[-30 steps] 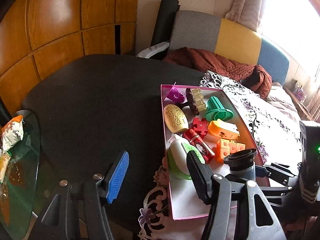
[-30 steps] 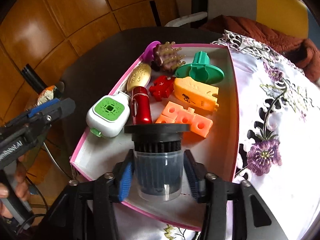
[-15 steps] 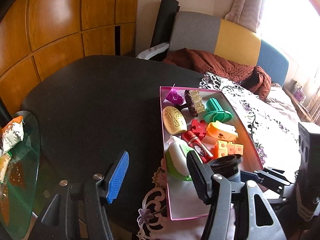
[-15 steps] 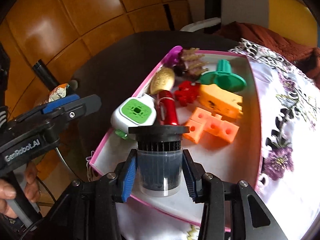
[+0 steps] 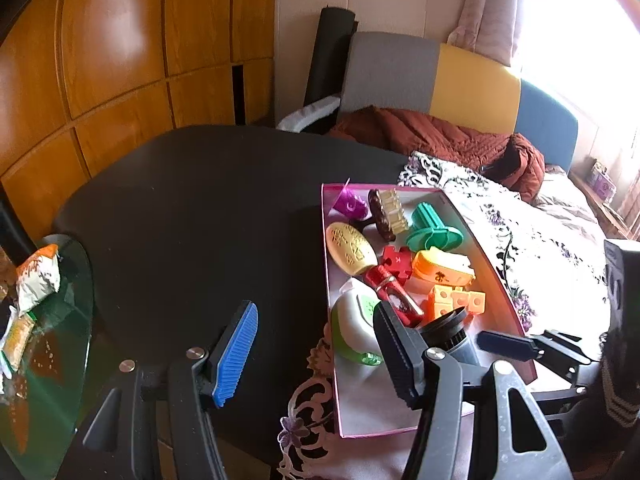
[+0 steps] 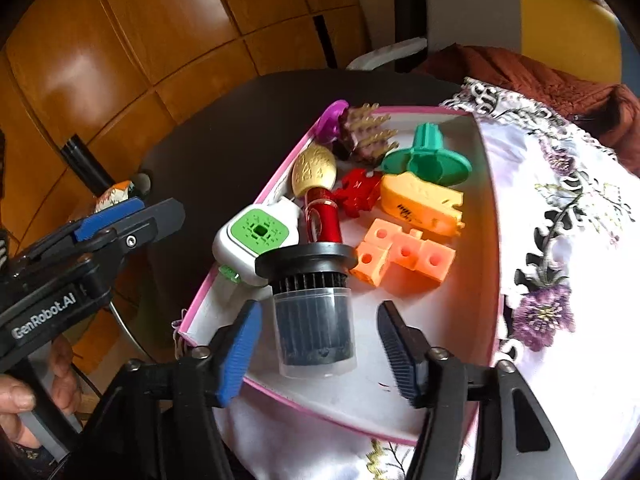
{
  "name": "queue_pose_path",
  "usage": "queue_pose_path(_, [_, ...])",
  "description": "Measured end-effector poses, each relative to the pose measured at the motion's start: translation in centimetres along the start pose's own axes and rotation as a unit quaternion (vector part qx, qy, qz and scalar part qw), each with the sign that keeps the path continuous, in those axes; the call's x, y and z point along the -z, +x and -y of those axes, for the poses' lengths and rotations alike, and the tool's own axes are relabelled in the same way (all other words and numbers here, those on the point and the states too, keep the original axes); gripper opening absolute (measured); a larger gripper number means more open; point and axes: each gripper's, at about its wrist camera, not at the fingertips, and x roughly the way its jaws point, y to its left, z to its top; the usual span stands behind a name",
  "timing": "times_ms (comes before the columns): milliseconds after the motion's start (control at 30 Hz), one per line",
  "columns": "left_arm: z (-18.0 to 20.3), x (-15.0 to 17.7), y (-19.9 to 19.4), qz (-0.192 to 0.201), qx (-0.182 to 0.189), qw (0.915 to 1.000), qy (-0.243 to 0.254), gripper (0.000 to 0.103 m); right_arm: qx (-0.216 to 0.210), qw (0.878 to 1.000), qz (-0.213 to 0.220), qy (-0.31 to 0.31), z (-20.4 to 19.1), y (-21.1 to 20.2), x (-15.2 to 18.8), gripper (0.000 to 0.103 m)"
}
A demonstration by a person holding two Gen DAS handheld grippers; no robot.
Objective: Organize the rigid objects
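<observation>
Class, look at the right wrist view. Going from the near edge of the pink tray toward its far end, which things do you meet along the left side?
Clear cup with the black ribbed lid → white and green gadget → red tube → gold oval → purple piece.

Black-capped clear cylinder [image 6: 314, 312] upright in the pink-rimmed box [image 6: 490, 216], apparently resting on its floor, beside assorted toys [image 6: 404, 208].

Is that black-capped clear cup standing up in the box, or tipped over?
Standing, cap up. The cup rests on the box floor between the opening right tool, pads clear.
</observation>
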Motion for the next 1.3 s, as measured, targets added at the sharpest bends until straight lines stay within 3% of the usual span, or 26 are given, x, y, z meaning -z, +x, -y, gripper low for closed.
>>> queue_pose_path(133, [0.3,-0.1,-1.0,0.02,-0.003,0.9998,0.001,0.062,0.033,0.999,0.04,0.009,0.3,-2.4,0.3,0.08])
queue_pose_path(233, [0.7,-0.1,-1.9,0.034,-0.001,0.9994,0.002,0.069,0.077,0.994,0.076,0.013,0.2,-4.0,0.6,0.09])
queue_pose_path(500, [2.8,0.2,-3.6,0.052,-0.034,0.998,0.012,0.076,0.161,0.98,0.114,0.026,0.1,-5.9,0.3,0.091])
queue_pose_path(700, [3.2,0.7,-4.3,0.053,-0.048,0.9974,0.011,0.076,0.166,0.977,0.122,0.047,0.8,-6.9,0.5,0.091])
queue_pose_path(967, [3.1,0.9,-4.5,0.049,-0.038,0.9981,0.006,0.076,0.169,0.976,0.127,0.05,0.6,-7.1,0.6,0.091])
queue_pose_path(1133, [3.0,1.1,-4.5,0.062,-0.047,0.997,0.006,0.067,0.168,0.977,0.121,0.051,0.7,-6.7,0.7,0.091])
queue_pose_path(1300, [2.7,0.9,-4.4,0.059,-0.047,0.9971,0.002,0.066,0.17,0.976,0.122,0.053,1.0,-6.7,0.8,0.091])
